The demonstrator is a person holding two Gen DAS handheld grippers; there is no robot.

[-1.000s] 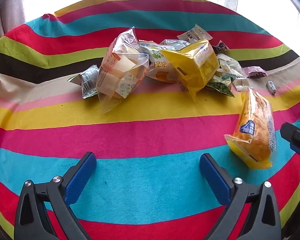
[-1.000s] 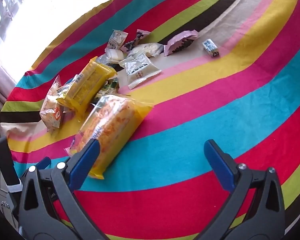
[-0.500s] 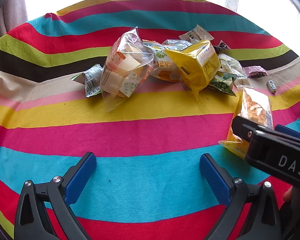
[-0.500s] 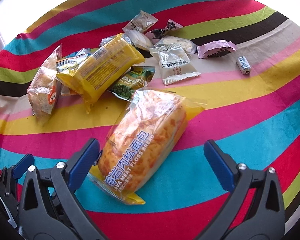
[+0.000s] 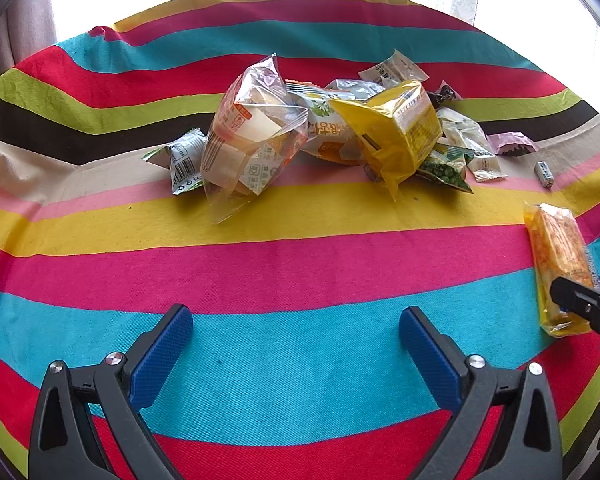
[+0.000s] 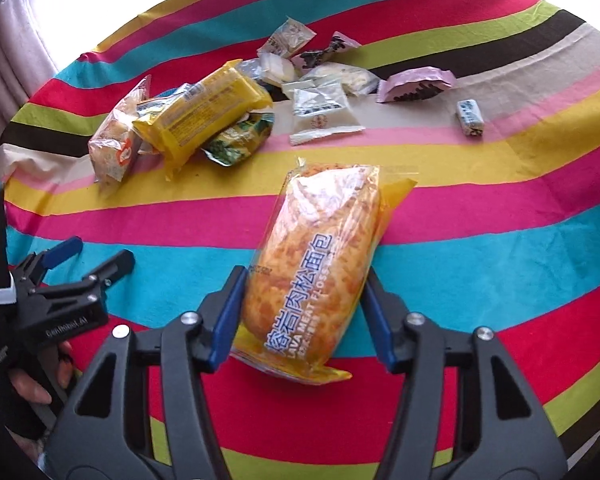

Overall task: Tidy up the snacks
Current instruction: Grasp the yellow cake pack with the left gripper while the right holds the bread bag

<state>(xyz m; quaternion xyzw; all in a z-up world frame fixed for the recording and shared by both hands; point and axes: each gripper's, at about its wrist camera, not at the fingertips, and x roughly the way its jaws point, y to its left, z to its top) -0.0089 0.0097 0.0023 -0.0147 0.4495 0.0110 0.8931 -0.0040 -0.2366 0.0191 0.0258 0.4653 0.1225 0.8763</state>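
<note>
**Right claw pinches a meat floss bread pack; left claw waits with fingers spread**

Right gripper (image 6: 302, 304) has its two blue-padded fingers closed against the sides of the meat floss bread pack (image 6: 316, 264), gripping the near half of the bag. The far end points away toward the snack pile (image 6: 228, 116). Whether the pack is lifted or resting on the striped tablecloth (image 6: 480, 264) cannot be told. Holding it across its narrow width likely keeps the soft bread from folding.

Beyond the bread pack's far end, well apart, lies the pile: a yellow box-shaped pack (image 6: 204, 116) leaning over a green pea packet (image 6: 240, 140), a clear bag of pastries (image 6: 114, 140) to its left, and white sachets (image 6: 324, 112) to its right. A pink wrapper (image 6: 416, 86) and a small candy (image 6: 470, 117) sit farther right, alone.

Left of the bread pack, the left gripper (image 5: 296, 344) hovers over a turquoise stripe, jaws wide and holding nothing, seemingly kept clear while the right one works.
</note>
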